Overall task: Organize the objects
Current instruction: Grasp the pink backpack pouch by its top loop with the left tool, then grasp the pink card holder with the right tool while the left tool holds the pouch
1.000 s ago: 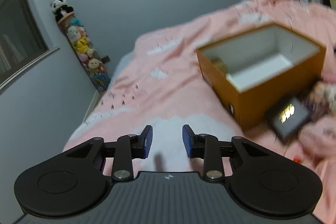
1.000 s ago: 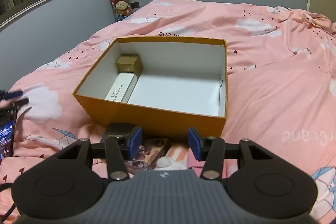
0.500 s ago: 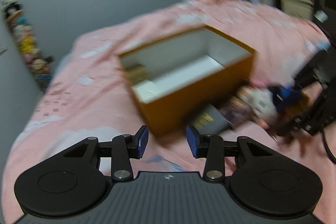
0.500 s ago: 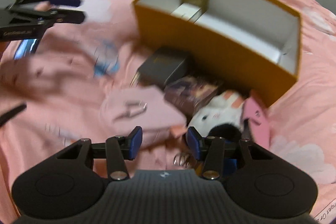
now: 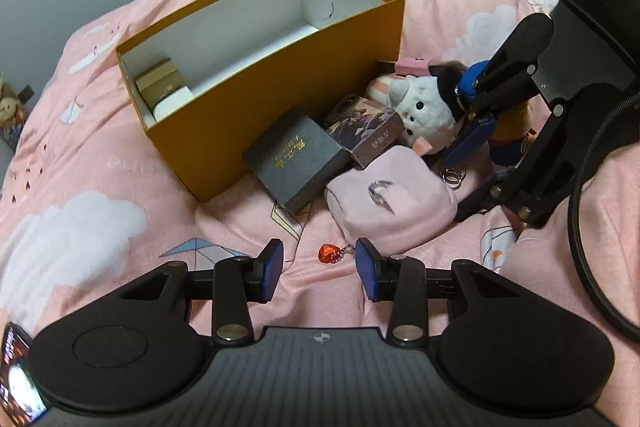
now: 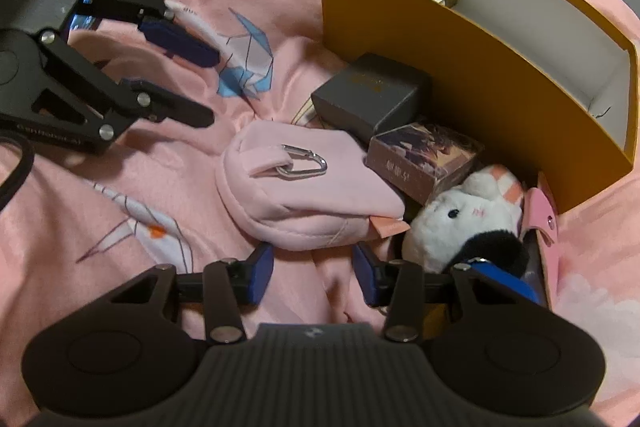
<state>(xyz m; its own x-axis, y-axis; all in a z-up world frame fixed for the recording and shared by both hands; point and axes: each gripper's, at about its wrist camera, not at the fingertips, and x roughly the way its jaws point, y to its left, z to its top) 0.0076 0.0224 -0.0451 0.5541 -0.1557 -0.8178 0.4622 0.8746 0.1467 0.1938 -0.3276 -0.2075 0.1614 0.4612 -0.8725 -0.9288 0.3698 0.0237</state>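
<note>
Grippers drop toward the clutter beside the orange box! Left gripper, jaws partly open and empty, hovers over the bed's blanket; right gripper, closing lately, holds nothing. Best bet: straddle the pink pouch squarely before squeezing.

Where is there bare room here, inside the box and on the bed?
Inside the orange box, the floor is bare beyond the gold box and white box at one end. The pink bedspread beside it is bare. Crowded: grey box, pouch, plush.
</note>
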